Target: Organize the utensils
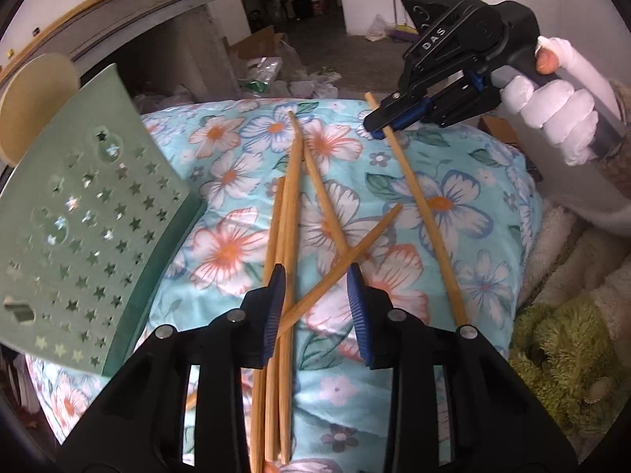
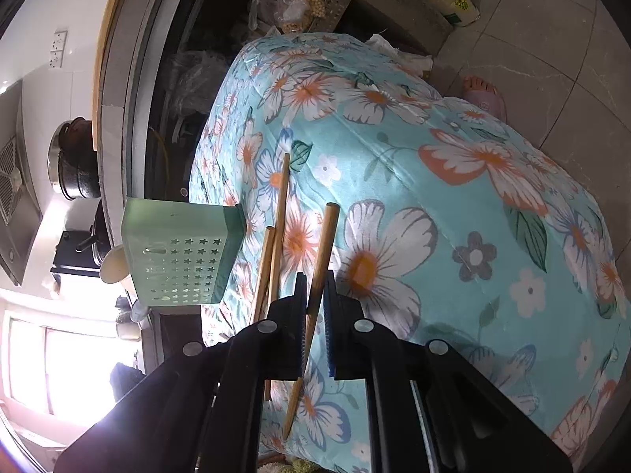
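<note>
Several wooden chopsticks (image 1: 286,213) lie on a floral blue cloth (image 1: 434,197). My left gripper (image 1: 316,268) hangs low over them, jaws partly apart. A bundle runs along its left pad and one slanted chopstick (image 1: 355,246) crosses the gap, not pinched. My right gripper (image 1: 374,124), in a white-gloved hand (image 1: 560,118), is shut on the far end of a long chopstick (image 1: 426,220). In the right wrist view that chopstick (image 2: 327,232) sits clamped between the pads of the right gripper (image 2: 315,276). A green holder (image 1: 79,216) with star holes lies tipped on its side at the cloth's left edge.
The green holder (image 2: 177,256) overhangs the cloth (image 2: 473,197) toward a grey counter (image 2: 118,79) bearing a dark pot (image 2: 75,157). Two more chopsticks (image 2: 280,216) lie beside the holder. Green fuzzy fabric (image 1: 560,354) is at the right. A foot in a pink slipper (image 2: 483,90) stands on the tiled floor.
</note>
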`<state>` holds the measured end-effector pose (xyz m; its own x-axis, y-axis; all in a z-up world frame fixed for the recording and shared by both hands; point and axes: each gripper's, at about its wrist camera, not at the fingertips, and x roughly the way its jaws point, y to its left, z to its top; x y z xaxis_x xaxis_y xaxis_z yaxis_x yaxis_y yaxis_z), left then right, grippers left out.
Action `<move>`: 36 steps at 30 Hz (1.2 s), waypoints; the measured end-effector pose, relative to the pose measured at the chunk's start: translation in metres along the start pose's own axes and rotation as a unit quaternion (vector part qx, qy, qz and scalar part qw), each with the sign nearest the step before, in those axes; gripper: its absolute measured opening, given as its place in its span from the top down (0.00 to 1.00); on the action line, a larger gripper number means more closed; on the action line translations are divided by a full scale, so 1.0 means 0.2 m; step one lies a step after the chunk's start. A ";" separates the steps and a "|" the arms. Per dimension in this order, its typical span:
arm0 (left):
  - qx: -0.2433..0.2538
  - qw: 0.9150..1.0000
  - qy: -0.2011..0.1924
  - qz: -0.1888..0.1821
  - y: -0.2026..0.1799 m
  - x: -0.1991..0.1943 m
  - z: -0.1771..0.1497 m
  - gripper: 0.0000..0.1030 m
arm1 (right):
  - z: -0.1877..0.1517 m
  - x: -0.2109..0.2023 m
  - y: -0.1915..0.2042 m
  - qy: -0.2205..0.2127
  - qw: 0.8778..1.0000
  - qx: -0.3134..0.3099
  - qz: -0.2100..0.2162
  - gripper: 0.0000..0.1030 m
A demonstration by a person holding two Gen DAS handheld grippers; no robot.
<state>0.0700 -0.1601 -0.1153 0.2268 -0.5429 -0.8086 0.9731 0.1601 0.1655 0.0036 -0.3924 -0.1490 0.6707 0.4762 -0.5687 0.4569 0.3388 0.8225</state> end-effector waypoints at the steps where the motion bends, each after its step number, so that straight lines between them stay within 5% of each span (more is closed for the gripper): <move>1: 0.008 1.000 0.004 -0.003 0.00 0.01 0.01 0.72 | 0.00 0.01 0.00 0.001 1.000 0.002 0.001 0.92; 6: 0.030 0.999 0.021 -0.023 -0.02 0.06 0.06 0.74 | 0.01 0.03 -0.01 0.004 1.000 0.005 0.008 0.92; 13: 0.042 0.998 0.036 -0.036 -0.05 0.10 0.08 0.89 | 0.02 0.05 -0.01 0.003 1.000 0.007 0.013 0.92; 27: -0.059 0.997 -0.010 -0.038 0.11 -0.05 0.11 0.92 | 0.00 0.03 0.06 -0.009 1.000 -0.009 0.025 0.92; 36: -0.141 0.987 -0.071 -0.041 0.23 -0.24 0.11 0.93 | 0.00 -0.06 0.17 -0.039 0.998 -0.044 0.035 0.94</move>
<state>0.1047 -0.1446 -0.0574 0.1706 -0.6698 -0.7226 0.9435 0.3225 -0.0763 0.0106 -0.3859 -0.1136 0.7441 0.4378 -0.5047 0.3561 0.3792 0.8540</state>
